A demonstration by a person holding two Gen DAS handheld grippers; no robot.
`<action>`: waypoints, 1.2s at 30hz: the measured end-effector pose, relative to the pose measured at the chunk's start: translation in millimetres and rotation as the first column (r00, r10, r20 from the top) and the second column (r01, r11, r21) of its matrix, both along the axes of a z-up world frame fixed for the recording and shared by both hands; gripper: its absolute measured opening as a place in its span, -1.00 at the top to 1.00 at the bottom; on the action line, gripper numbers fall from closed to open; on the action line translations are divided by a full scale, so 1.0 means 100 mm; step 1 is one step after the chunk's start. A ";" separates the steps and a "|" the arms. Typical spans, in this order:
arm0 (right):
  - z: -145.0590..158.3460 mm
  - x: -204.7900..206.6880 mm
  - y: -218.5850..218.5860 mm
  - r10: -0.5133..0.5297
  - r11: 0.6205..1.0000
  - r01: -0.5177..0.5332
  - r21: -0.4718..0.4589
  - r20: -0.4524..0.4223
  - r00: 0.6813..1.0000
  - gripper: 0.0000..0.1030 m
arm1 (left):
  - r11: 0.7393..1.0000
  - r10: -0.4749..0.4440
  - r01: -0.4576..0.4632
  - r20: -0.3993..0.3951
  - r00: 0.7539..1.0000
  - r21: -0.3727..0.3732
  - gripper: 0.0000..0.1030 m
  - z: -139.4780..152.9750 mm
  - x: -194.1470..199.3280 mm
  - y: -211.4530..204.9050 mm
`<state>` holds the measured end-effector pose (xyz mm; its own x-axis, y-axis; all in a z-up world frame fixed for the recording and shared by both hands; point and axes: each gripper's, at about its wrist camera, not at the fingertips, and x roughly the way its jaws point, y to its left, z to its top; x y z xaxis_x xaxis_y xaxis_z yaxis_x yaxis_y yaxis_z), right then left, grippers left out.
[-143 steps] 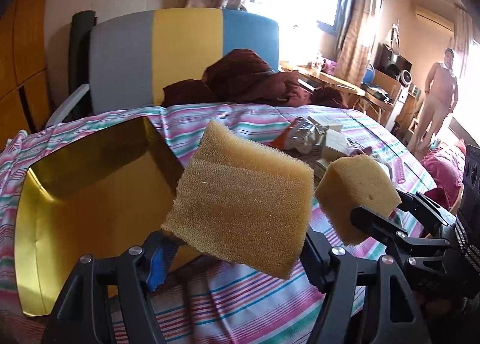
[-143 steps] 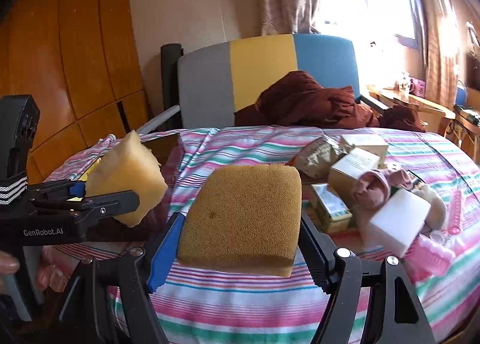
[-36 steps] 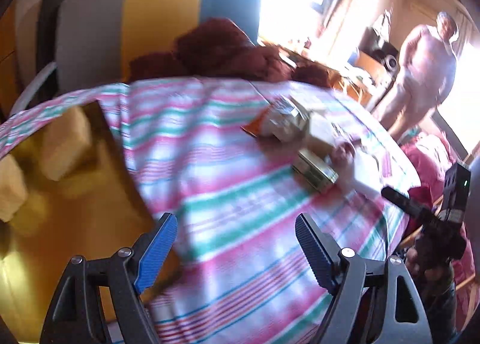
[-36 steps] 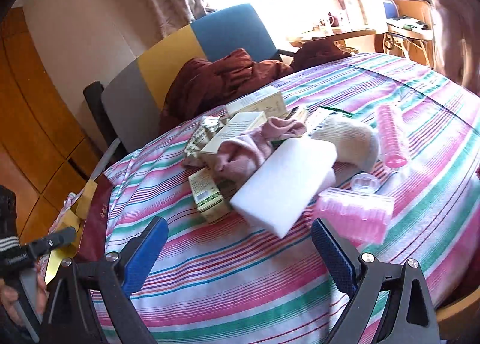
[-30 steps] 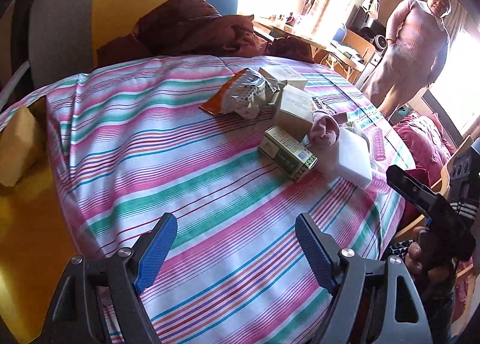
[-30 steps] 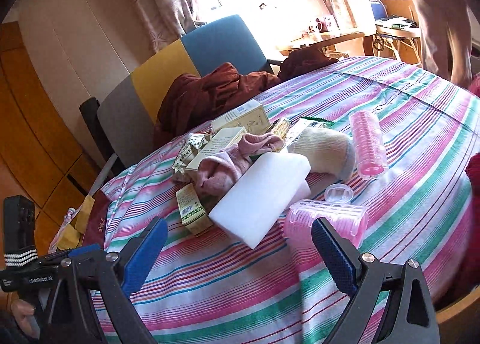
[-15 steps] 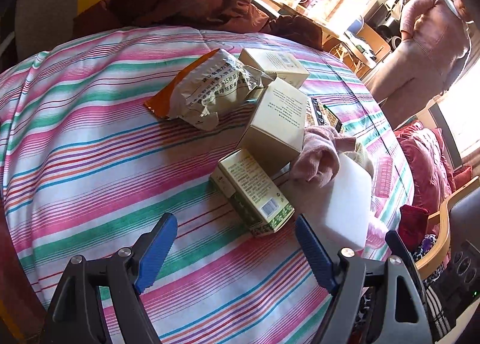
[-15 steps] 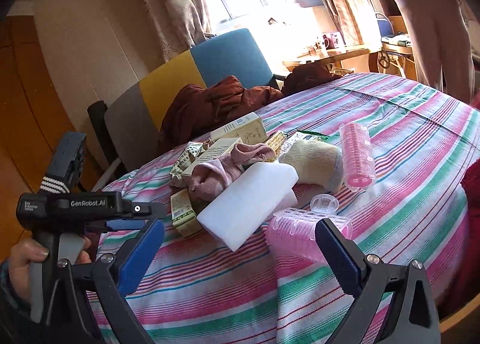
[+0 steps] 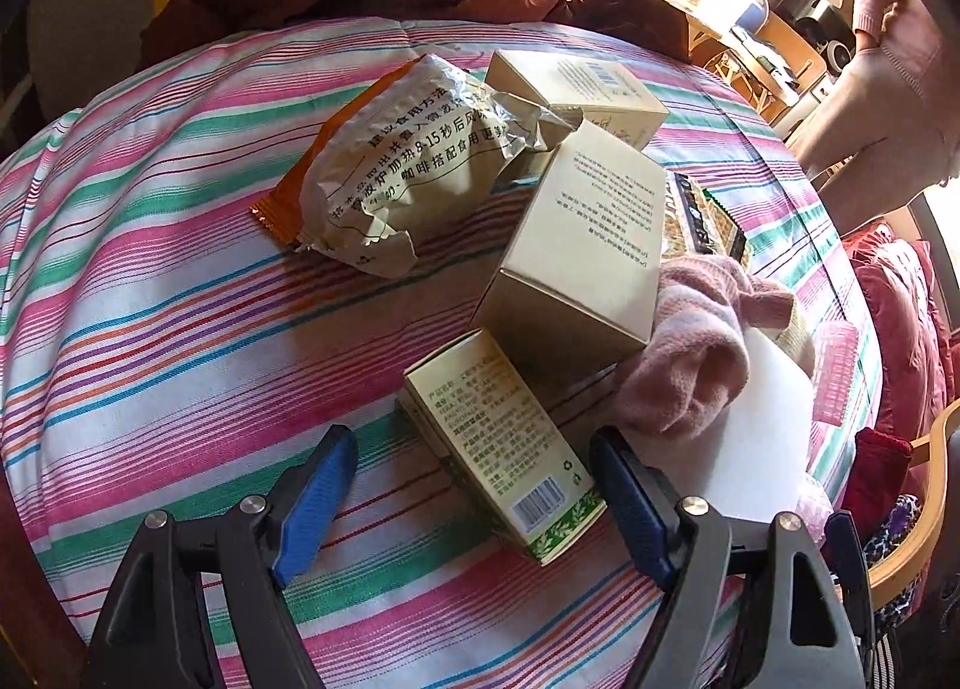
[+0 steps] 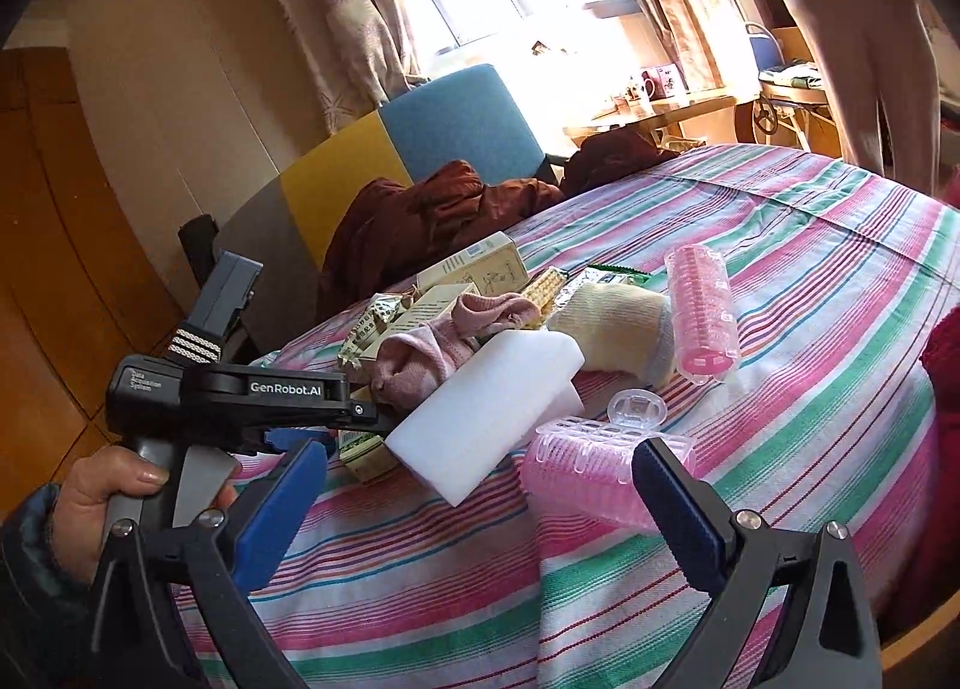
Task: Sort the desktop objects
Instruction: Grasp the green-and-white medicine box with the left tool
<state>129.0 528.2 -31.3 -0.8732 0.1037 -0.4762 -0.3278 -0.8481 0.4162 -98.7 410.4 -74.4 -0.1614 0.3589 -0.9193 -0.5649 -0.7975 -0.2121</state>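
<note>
Both spread wide and empty, the left gripper point(image 9: 474, 479) straddles a green-printed carton point(image 9: 501, 449) while the right gripper point(image 10: 480, 494) faces a pink roller point(image 10: 585, 470) at two o'clock, each apparently needing only to squeeze.

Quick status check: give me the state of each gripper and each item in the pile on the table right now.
left gripper: open, empty, fingers either side of the green box
right gripper: open, empty
green box: lying flat
tan box: closed, tilted
snack bag: crumpled
pink sock: bunched, on the white block
white block: tilted
near pink roller: on its side
</note>
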 end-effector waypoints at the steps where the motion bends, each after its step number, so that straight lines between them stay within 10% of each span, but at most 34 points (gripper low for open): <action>1: 0.01 0.01 0.01 -0.003 1.000 0.003 -0.001 -0.003 1.000 -1.00 | 1.000 -0.003 0.003 -0.007 1.000 -0.003 -0.51 -0.01 0.01 0.00; 10: 0.09 0.06 0.13 -0.067 0.997 0.066 0.033 0.022 0.998 -1.00 | 0.991 -0.117 0.110 -0.108 0.987 -0.072 -0.04 0.01 0.18 -0.33; 21: -0.17 -0.18 0.17 0.008 0.998 -0.001 -0.060 0.117 0.993 -1.00 | 0.987 -0.161 0.160 -0.176 0.971 -0.015 0.00 0.04 0.51 -0.97; 36: -0.14 -0.05 -0.04 -0.110 0.982 0.080 0.173 0.167 0.980 -0.91 | 0.961 -0.248 0.272 -0.281 0.927 0.048 -0.25 0.28 0.41 -0.76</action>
